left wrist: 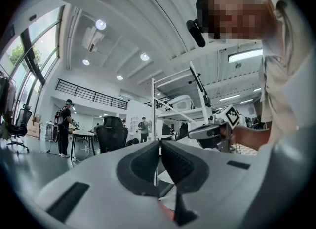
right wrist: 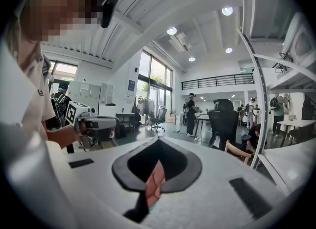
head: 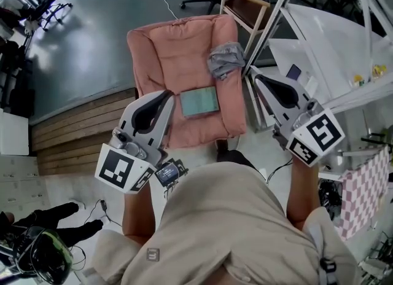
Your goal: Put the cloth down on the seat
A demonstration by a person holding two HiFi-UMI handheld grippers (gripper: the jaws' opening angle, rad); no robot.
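Note:
A folded teal cloth lies flat on the pink cushioned seat, toward its front edge. A crumpled grey cloth rests on the seat's right arm. My left gripper is shut and empty, its tips just left of the teal cloth. To the right of the seat my right gripper hangs shut and empty, near the grey cloth. The left gripper view shows closed jaws aimed across the room, with the right gripper beyond. The right gripper view shows closed jaws and the left gripper.
A wooden chair stands behind the seat. A slanted metal pole and a white table are close on the right. Wooden steps lie to the left. A checkered cloth hangs at the right edge.

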